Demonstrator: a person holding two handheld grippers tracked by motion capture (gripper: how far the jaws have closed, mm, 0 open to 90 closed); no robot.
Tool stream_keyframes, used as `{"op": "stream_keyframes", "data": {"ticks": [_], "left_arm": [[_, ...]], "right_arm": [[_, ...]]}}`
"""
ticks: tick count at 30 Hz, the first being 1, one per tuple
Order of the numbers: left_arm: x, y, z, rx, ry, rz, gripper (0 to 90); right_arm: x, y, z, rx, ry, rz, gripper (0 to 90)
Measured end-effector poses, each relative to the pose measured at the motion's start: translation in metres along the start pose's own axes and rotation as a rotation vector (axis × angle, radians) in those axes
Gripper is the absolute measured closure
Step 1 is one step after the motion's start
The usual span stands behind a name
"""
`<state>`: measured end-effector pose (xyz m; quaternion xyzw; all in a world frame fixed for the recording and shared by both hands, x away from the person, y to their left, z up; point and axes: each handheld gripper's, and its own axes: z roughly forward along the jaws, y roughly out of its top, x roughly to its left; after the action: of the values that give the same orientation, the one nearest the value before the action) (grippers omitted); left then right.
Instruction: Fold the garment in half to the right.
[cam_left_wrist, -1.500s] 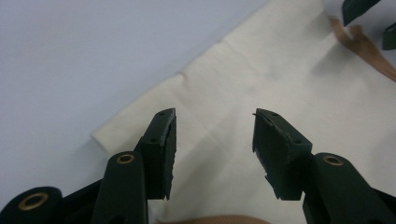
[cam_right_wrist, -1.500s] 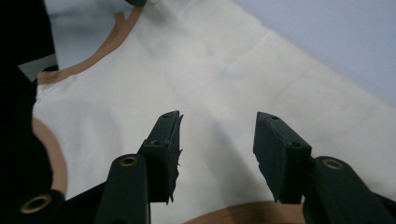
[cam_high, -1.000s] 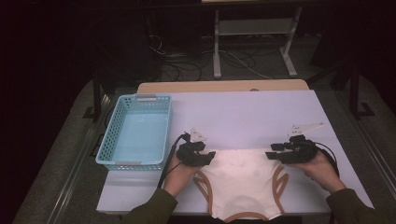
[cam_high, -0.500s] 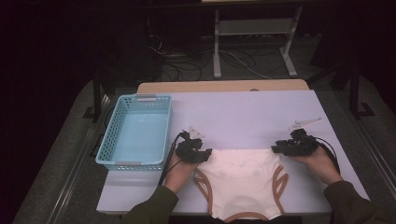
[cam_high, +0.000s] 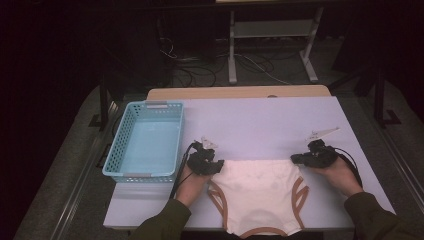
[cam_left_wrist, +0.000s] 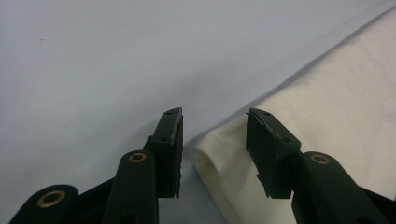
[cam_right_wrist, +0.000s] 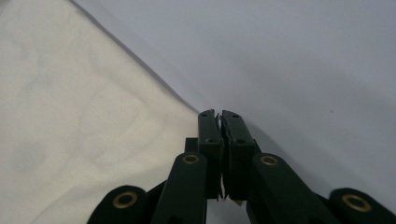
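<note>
cream garment (cam_high: 257, 192) with brown trim lying flat at the near edge of the lilac table (cam_high: 260, 120), left gripper (cam_left_wrist: 214, 135) jaws closing but not yet pressing, cloth corner between them; right gripper (cam_right_wrist: 219, 122) just pinched together on the other top corner, blue basket (cam_high: 147, 142) off to the left

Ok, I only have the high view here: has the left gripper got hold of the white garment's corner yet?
Observer: Not yet. The left gripper has its jaws open, and they have just been closing. The garment has its folded corner lying between them, and the pads are not pressing on it.
Operator: And the right one?
Observer: The right gripper is shut at the garment's other top corner. A pale sliver shows between its pads, though I cannot tell whether that is cloth.
</note>
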<state>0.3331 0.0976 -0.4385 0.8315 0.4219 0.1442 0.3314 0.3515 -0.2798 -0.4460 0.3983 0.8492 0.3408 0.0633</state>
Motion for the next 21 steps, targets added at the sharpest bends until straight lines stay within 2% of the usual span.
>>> {"op": "stream_keyframes", "data": {"ticks": [3,7,10,12,13,15,18,21], "left_arm": [[0.001,0.0,0.001,0.009,0.016,-0.008,57.5],[0.002,-0.002,0.004,0.017,-0.003,-0.012,62.7],[0.002,-0.002,0.003,0.022,-0.027,-0.019,71.8],[0.003,-0.001,0.003,0.029,-0.051,-0.021,82.6],[0.003,-0.001,0.003,0.029,-0.052,-0.017,85.1],[0.004,-0.001,0.002,0.032,-0.059,-0.018,87.2],[0.004,0.001,-0.001,0.003,-0.053,-0.035,88.0],[0.005,0.009,-0.003,-0.02,-0.049,-0.034,88.0]], "right_arm": [[0.001,0.0,0.0,0.002,-0.006,-0.004,86.4],[0.002,0.0,0.0,0.003,-0.014,-0.013,86.5],[0.002,0.0,0.0,0.002,-0.013,-0.016,86.7],[0.003,0.0,0.0,0.004,-0.019,-0.022,86.9],[0.003,0.001,0.0,0.004,-0.022,-0.022,86.9],[0.004,0.001,-0.001,0.005,-0.031,-0.026,87.1],[0.003,0.002,-0.003,-0.009,-0.041,-0.024,87.2],[0.001,0.003,-0.007,-0.027,-0.048,-0.014,87.2]]}}
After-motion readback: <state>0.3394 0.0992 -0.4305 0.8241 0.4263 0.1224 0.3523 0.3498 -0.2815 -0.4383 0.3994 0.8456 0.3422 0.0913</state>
